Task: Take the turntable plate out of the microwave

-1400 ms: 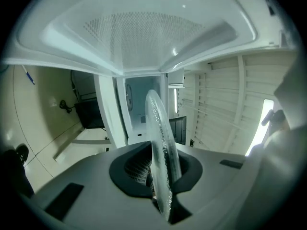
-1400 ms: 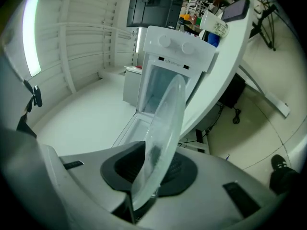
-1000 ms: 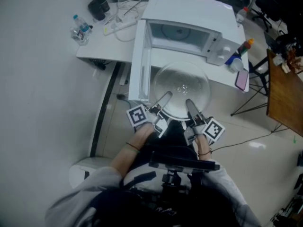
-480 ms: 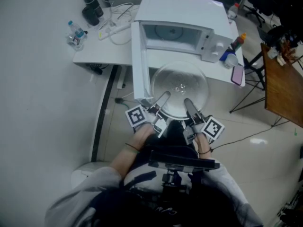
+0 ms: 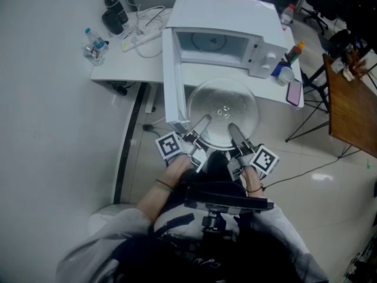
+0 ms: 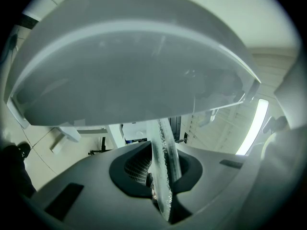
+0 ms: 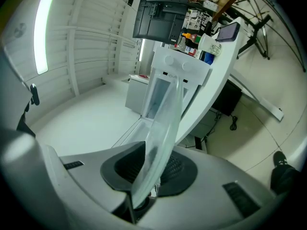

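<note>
The clear glass turntable plate (image 5: 222, 112) hangs in the air in front of the white microwave (image 5: 227, 28), outside its cavity. My left gripper (image 5: 204, 121) is shut on the plate's near left rim, and my right gripper (image 5: 232, 128) is shut on its near right rim. In the left gripper view the plate's edge (image 6: 164, 152) runs between the dark pads. The right gripper view shows the glass rim (image 7: 160, 143) clamped the same way, with the microwave (image 7: 175, 78) beyond. The microwave door (image 5: 171, 78) stands open to the left.
The microwave sits on a white table (image 5: 126, 63). On it lie a water bottle (image 5: 96, 43), a black item (image 5: 113, 17), cables (image 5: 147, 25), a spray bottle (image 5: 293, 53) and a phone (image 5: 294, 92). A wooden table (image 5: 347, 108) stands at the right.
The view has shifted slightly; both grippers and the plate keep the same hold and place in front of the microwave.
</note>
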{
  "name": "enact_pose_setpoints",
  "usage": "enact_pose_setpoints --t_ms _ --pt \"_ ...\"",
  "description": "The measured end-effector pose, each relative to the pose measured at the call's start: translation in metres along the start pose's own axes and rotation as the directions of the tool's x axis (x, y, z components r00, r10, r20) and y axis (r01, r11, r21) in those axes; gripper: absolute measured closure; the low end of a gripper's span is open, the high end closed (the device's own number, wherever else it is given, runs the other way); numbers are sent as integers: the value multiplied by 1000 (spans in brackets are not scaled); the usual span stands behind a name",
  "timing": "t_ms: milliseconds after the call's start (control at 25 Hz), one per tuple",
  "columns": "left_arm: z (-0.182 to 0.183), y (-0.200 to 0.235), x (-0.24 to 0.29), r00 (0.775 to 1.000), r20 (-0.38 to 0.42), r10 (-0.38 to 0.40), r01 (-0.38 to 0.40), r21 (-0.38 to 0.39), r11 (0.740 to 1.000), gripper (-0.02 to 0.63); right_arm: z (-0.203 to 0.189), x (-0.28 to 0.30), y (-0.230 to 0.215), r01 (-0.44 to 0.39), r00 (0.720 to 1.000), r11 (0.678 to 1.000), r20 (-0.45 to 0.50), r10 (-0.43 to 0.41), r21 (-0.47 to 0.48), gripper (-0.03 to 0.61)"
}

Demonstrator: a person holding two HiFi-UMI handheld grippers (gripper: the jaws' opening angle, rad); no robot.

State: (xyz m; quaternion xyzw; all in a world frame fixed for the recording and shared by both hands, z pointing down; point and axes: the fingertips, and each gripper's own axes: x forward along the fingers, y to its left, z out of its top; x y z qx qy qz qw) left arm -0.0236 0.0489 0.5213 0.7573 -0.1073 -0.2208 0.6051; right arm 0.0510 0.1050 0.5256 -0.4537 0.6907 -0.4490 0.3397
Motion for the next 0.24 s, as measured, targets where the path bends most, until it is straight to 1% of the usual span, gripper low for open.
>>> enact_pose_setpoints --t_ms 80,240 --pt "0 1 -2 1000 1 1 -1 5 1000 592 -1 -1 0 1 1000 1000 -2 -1 1 503" --pt "0 -2 -3 1000 8 -2 2 -8 1000 592 -2 -1 3 -3 1000 1000 -4 3 -5 503"
